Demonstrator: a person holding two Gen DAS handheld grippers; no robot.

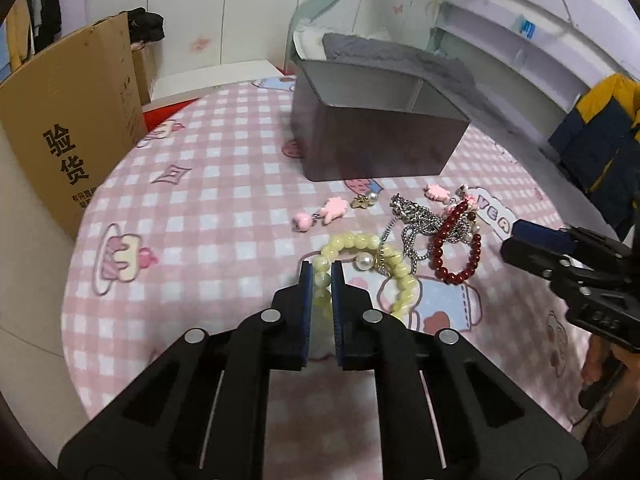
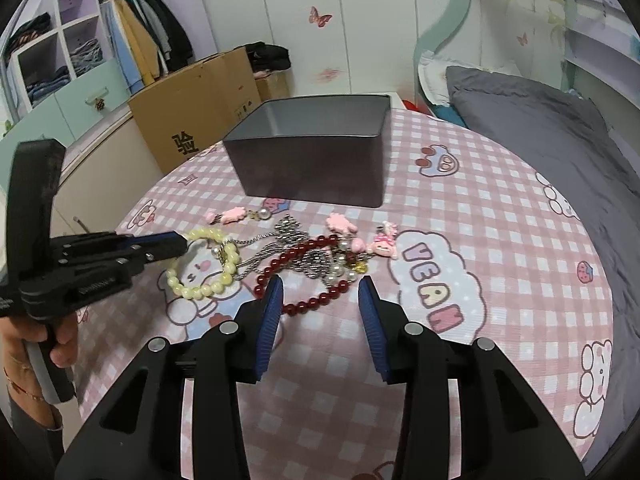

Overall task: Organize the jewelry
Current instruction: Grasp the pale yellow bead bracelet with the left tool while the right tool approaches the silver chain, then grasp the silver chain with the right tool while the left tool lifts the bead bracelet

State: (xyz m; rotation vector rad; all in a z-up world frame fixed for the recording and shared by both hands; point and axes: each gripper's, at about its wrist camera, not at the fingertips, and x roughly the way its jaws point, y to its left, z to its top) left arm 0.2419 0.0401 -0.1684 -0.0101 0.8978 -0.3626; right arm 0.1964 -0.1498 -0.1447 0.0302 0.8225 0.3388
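Note:
A pale yellow bead bracelet (image 1: 362,242) lies on the pink checked cloth; my left gripper (image 1: 321,276) is shut on its near beads. It also shows in the right wrist view (image 2: 200,291), held at its far end by the left gripper (image 2: 182,245). A red bead bracelet (image 1: 460,246) (image 2: 308,256) and a tangled silver chain (image 1: 416,216) (image 2: 288,236) lie beside it. My right gripper (image 2: 321,288) is open and empty just in front of the red bracelet; it shows at the right in the left wrist view (image 1: 516,240). A grey metal box (image 1: 376,140) (image 2: 316,168) stands open behind the jewelry.
Pink charms (image 1: 334,208) (image 2: 340,224) and pearl earrings (image 1: 370,198) lie between the pile and the box. A cardboard box (image 1: 68,120) (image 2: 192,120) stands left of the table. A bed with grey bedding (image 2: 540,128) lies to the right.

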